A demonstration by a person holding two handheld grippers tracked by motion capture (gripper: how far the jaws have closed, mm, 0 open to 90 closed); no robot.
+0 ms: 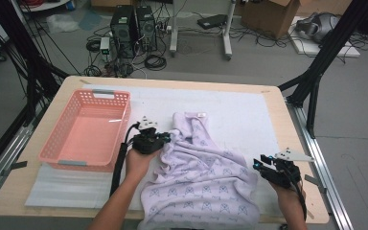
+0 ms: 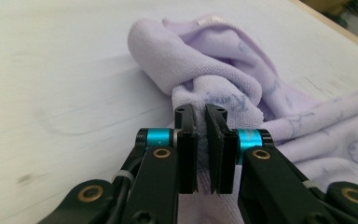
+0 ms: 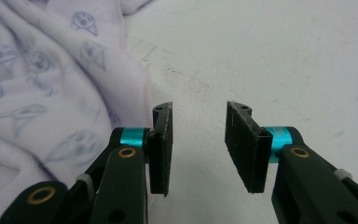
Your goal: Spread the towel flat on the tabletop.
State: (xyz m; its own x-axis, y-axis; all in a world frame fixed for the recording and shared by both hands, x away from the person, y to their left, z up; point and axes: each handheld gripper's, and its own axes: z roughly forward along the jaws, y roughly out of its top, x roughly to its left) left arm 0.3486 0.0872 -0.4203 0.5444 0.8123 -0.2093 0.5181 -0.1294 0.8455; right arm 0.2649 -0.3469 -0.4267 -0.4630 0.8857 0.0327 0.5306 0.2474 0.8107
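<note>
The left gripper pinches the lilac towel's left fold; the right gripper, fingers wide, sits just right of its near-right edge.

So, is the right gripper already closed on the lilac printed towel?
No, the right gripper stands open over the bare white table cover, with the lilac printed towel lying beside its left jaw.

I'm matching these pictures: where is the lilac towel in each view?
High view: the lilac towel lies bottom centre, right of the pink basket.
Left gripper view: upper right, pinched in the left claw.
Right gripper view: left side, beside the open right claw.
Shared landmark: the white table cover.
</note>
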